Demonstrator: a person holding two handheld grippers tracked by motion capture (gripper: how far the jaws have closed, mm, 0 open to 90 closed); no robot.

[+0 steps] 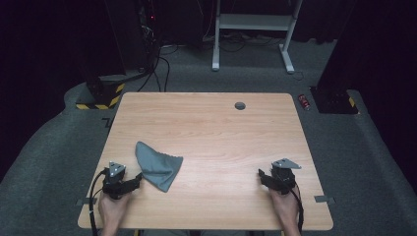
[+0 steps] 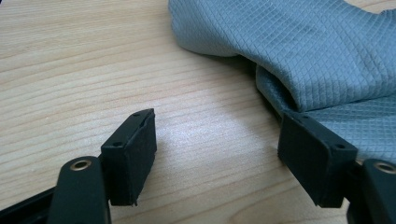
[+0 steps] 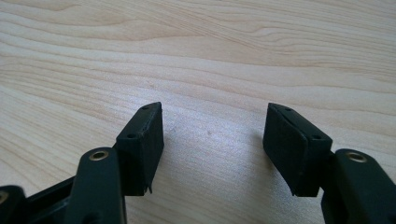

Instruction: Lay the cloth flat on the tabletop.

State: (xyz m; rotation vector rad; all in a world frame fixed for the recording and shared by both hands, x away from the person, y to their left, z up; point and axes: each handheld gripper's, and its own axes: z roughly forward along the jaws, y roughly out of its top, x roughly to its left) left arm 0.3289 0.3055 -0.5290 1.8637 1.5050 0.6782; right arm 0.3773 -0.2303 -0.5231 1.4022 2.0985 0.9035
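Both grippers, the left gripper [image 1: 129, 184] and the right gripper [image 1: 266, 176], were black. Each wore a grey three-cornered plate, trailed a black cable, and showed brass-ringed screws.

One wooden table [image 1: 221, 142] stands in the high view, with one round grey grommet hole [image 1: 240, 105] near its far edge. One grey cloth [image 1: 158, 165] lies on it, folded over itself. Two grippers are there, the left gripper [image 1: 138, 180] and the right gripper [image 1: 261, 175], each with two black jaws set apart and each topped by one grey three-cornered plate. Two hands hold them, one apiece. On the floor beyond the table stand one white frame [image 1: 255, 29] and two yellow-and-black striped bases [image 1: 101, 96].
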